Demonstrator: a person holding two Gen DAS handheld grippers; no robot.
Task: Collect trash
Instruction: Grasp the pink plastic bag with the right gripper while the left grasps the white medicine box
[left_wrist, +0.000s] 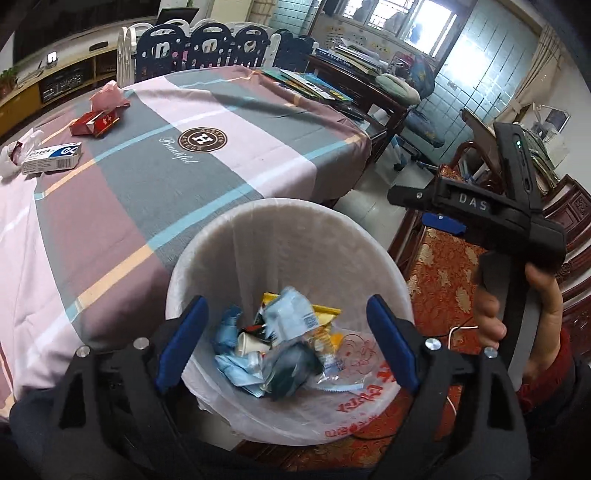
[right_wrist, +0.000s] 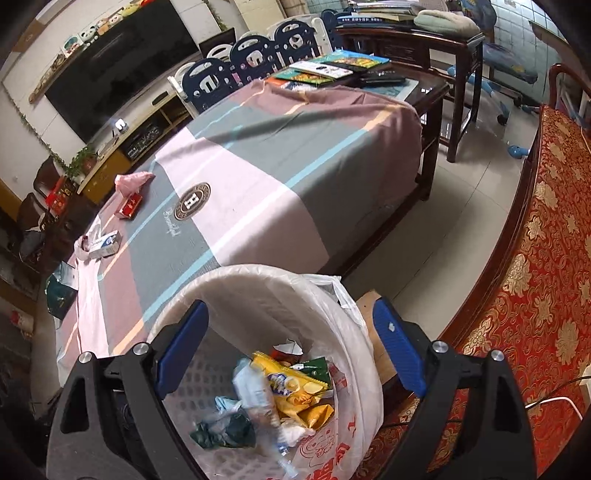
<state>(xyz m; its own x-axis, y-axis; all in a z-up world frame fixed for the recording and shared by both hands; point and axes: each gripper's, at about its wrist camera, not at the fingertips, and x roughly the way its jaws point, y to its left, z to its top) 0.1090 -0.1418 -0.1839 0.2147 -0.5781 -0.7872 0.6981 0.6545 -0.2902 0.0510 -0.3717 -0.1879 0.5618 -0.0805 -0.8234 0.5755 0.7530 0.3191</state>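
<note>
A white waste bin (left_wrist: 207, 251) lined with a plastic bag stands beside the table; it also shows in the right wrist view (right_wrist: 354, 339). Wrappers and crumpled packets (left_wrist: 280, 343) lie in it, also seen from the right (right_wrist: 288, 391). My left gripper (left_wrist: 288, 332) is open and empty above the bin. My right gripper (right_wrist: 291, 347) is open and empty above the bin; its body shows in the left wrist view (left_wrist: 480, 218). On the table lie a red box (left_wrist: 95, 124), a pink tissue (left_wrist: 107, 96), a white and blue box (left_wrist: 51, 158) and crumpled white paper (left_wrist: 14, 155).
The table (left_wrist: 229, 122) has a striped cloth. Books (right_wrist: 332, 66) lie at its far end. A red patterned sofa (right_wrist: 535, 277) runs along the right. A dark packet (right_wrist: 59, 291) lies at the table's left edge. Folded play fences (left_wrist: 199, 48) stand behind.
</note>
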